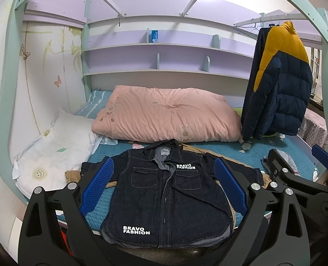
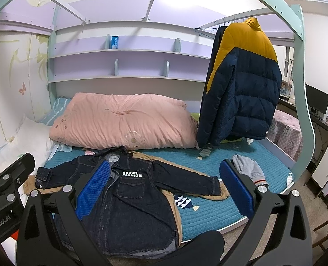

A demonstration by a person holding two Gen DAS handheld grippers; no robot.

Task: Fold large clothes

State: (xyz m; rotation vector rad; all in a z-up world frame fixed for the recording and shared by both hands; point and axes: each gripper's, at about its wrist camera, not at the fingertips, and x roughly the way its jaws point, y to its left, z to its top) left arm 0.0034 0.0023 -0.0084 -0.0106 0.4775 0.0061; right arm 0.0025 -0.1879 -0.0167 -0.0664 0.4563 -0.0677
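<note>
Left gripper (image 1: pixel 164 186): jaws spread wide, blue pads (image 1: pixel 97 186) clear of the cloth, nothing held. Right gripper (image 2: pixel 166 188): jaws equally wide apart and empty, hovering above the bed's near edge. Between and below both sets of fingers lies the dark denim jacket (image 1: pixel 164 199), front side up, buttoned, sleeves spread outward, marked "BRAVO FASHION" on chest and hem. It rests on a tan garment (image 2: pixel 175 208) that shows at its edges, both on the teal quilted bedspread (image 2: pixel 208 212). Beyond: a grey garment (image 2: pixel 248 168) to the right, a pink duvet (image 1: pixel 168 115), a white pillow (image 1: pixel 57 146), and a hanging navy-and-yellow puffer jacket (image 2: pixel 243 82).
</note>
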